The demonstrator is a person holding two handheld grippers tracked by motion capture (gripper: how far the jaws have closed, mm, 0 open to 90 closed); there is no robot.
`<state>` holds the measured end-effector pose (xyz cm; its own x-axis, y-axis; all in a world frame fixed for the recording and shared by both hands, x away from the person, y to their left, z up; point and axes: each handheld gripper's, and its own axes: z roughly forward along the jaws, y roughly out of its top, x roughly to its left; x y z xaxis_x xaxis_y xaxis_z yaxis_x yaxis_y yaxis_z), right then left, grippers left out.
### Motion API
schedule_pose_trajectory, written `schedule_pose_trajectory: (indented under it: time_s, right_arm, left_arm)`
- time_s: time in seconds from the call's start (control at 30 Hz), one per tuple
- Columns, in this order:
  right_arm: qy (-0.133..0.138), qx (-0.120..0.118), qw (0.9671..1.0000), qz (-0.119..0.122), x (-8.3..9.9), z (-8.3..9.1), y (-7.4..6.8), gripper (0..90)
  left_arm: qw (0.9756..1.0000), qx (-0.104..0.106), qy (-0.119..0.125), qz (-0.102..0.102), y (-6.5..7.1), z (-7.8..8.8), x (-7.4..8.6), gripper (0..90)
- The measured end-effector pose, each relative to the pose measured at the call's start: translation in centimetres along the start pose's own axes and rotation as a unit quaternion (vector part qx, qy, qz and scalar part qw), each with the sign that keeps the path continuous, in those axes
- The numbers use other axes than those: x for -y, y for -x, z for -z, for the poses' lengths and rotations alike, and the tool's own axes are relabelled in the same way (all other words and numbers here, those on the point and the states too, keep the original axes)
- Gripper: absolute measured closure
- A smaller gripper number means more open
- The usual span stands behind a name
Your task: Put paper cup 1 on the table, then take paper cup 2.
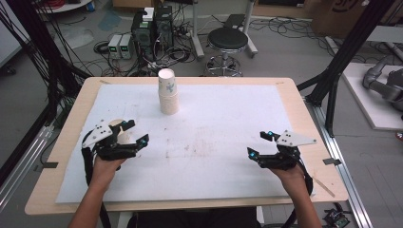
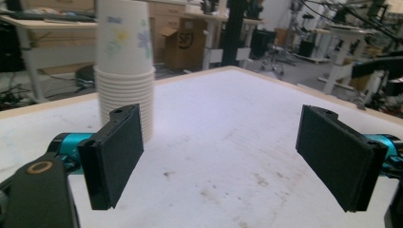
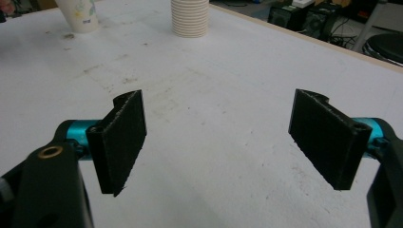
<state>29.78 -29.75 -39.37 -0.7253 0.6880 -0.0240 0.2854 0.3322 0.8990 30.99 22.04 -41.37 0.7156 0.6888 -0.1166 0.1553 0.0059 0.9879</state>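
Observation:
A stack of white paper cups (image 1: pixel 168 92) with a floral print stands at the back middle of the white mat (image 1: pixel 214 118). In the left gripper view the cup stack (image 2: pixel 126 66) rises just beyond the left jaw. A single paper cup (image 1: pixel 122 137) stands at the left, partly hidden behind my left gripper (image 1: pixel 136 132). My left gripper (image 2: pixel 233 161) is open, with bare mat between its pads. My right gripper (image 1: pixel 257 143) hovers at the right of the mat, open and holding nothing. In the right gripper view, beyond my right gripper (image 3: pixel 223 142), I see the single cup (image 3: pixel 78 14) and the stack (image 3: pixel 190 18) far off.
The mat covers a wooden table (image 1: pixel 304 123) and carries faint brown stains at its middle. Beyond the far edge are a black stool (image 1: pixel 228 40), computer cases (image 1: pixel 152 28) and cables on the floor. Black frame posts (image 1: pixel 342 61) stand beside the table.

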Motion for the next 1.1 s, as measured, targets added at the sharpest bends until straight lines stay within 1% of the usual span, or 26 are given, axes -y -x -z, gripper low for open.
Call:
schedule_pose_trajectory:
  time_s: [0.1, 0.17, 0.37, 0.47, 0.57, 0.73, 0.87, 0.97, 1.1]
  right_arm:
    - [0.0, 0.009, 1.0, 0.0, 0.2, 0.3, 0.2, 19.8]
    - [0.001, 0.013, 0.9999, 0.0, 0.3, 0.4, 0.2, 19.8]
    - [0.007, 0.024, 0.9997, -0.004, 0.4, 0.9, 0.4, 19.9]
    - [0.01, 0.029, 0.9995, -0.012, 0.5, 1.1, 0.6, 19.9]
    - [0.012, 0.028, 0.9994, -0.018, 0.6, 1.2, 0.8, 19.9]
    - [0.008, 0.022, 0.9996, -0.017, 0.6, 1.1, 0.6, 19.9]
    - [0.01, 0.025, 0.9995, -0.015, 0.7, 1.3, 0.5, 19.9]
    - [0.01, 0.027, 0.9994, -0.019, 0.8, 1.6, 0.6, 19.9]
    - [0.014, 0.03, 0.9991, -0.025, 0.8, 1.9, 0.7, 19.8]
  left_arm:
    - [0.9999, 0.01, -0.006, -0.004, 0.4, -0.4, 0.1, 16.1]
    - [0.9999, 0.011, -0.007, -0.006, 0.6, -0.5, 0.2, 16.1]
    - [1.0, 0.008, -0.005, 0.0, 0.4, -0.4, 0.4, 16.1]
    - [0.9999, 0.009, -0.009, -0.001, 0.4, -0.6, 0.6, 16.1]
    - [0.9999, 0.008, -0.011, 0.0, 0.5, -0.6, 0.6, 16.1]
    - [0.9999, 0.005, -0.011, 0.0, 1.0, -0.7, 0.6, 16.2]
    - [0.9999, 0.01, -0.013, 0.002, 1.0, -1.0, 0.6, 16.2]
    - [0.9998, 0.011, -0.02, -0.001, 1.1, -1.2, 0.7, 16.3]
    - [0.9997, 0.019, -0.017, 0.002, 1.1, -1.5, 0.7, 16.3]
